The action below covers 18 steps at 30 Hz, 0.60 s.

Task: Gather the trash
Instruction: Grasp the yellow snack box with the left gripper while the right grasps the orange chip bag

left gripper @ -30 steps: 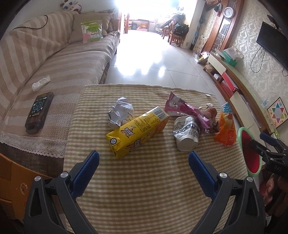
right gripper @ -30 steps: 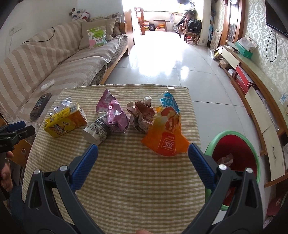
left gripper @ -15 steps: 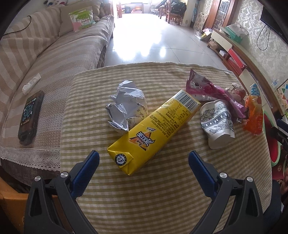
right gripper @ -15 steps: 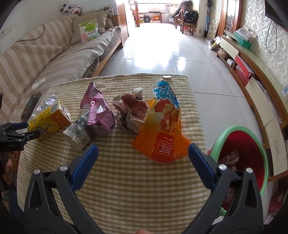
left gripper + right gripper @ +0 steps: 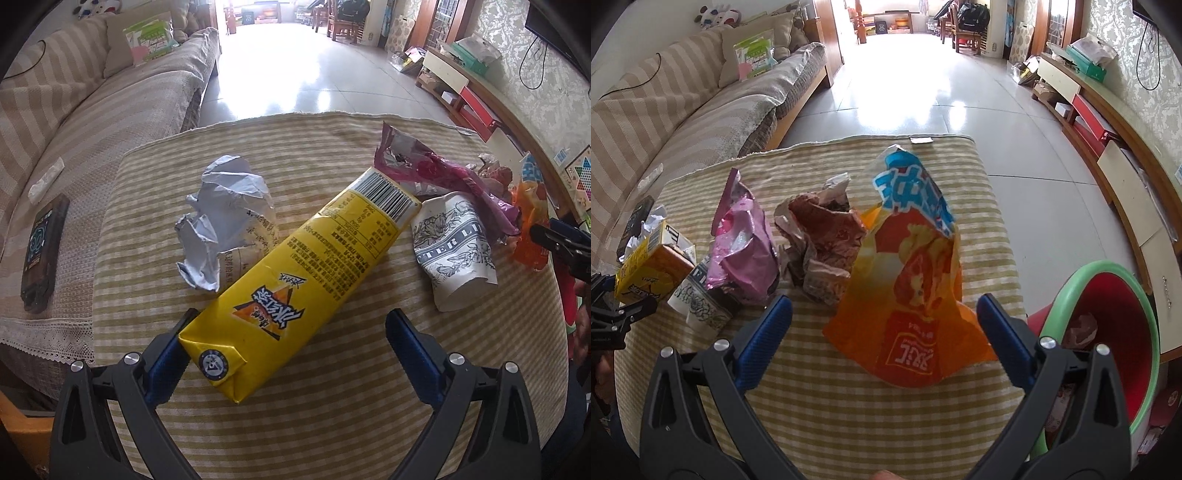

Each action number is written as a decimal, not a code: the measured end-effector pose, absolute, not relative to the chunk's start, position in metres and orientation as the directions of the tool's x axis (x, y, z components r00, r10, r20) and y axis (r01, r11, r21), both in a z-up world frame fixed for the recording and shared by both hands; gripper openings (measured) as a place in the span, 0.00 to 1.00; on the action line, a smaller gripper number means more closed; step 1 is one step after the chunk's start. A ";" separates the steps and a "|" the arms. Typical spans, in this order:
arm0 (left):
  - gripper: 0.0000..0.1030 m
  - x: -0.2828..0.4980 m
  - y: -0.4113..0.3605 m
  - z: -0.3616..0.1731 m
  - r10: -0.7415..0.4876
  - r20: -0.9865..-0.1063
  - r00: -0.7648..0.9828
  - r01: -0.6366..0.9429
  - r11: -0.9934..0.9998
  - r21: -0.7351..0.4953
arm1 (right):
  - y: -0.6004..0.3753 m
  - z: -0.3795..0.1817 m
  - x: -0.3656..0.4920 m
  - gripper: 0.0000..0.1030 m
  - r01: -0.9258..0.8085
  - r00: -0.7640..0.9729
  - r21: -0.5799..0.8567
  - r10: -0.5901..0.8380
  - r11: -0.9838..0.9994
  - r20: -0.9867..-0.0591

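A yellow drink carton (image 5: 295, 291) lies on the checked tablecloth (image 5: 332, 424), its near end between the fingers of my open left gripper (image 5: 291, 343). Beside it are crumpled white paper (image 5: 225, 221), a flattened paper cup (image 5: 452, 247) and a pink wrapper (image 5: 443, 173). In the right wrist view an orange snack bag (image 5: 912, 288) stands just ahead of my open right gripper (image 5: 884, 325), its lower edge between the fingers. A brown crumpled wrapper (image 5: 823, 236), the pink wrapper (image 5: 742, 251), the cup (image 5: 698, 302) and the carton (image 5: 646, 269) lie to the left.
A red bin with a green rim (image 5: 1108, 332) stands on the floor right of the table, some trash inside. A striped sofa (image 5: 74, 129) with a dark remote (image 5: 44, 251) runs along the left. A low cabinet (image 5: 1126, 177) lines the right wall.
Both grippers have moved forward and down toward the table. The left now brackets the carton's near end; the right has come close to the orange bag. Both stay open.
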<state>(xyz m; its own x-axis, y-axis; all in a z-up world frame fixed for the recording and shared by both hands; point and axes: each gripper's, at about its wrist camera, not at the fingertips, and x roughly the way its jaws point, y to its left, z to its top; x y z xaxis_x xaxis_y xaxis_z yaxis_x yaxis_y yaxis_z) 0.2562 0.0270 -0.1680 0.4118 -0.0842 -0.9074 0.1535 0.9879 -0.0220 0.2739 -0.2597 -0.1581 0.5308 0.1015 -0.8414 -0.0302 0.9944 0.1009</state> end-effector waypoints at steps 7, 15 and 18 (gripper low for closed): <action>0.72 0.252 0.017 -0.163 -0.059 -0.908 0.414 0.163 0.987 0.011 | -0.284 -0.169 0.286 0.90 0.052 0.521 0.217 0.159 0.975 -0.839; 0.55 0.248 0.023 -0.161 -0.053 -0.906 0.419 0.152 0.988 0.012 | -0.282 -0.175 0.285 0.67 0.020 0.511 0.245 0.200 0.969 -0.836; 0.49 0.245 0.022 -0.160 -0.067 -0.906 0.419 0.171 0.985 0.007 | -0.277 -0.172 0.283 0.62 -0.002 0.510 0.233 0.202 0.972 -0.836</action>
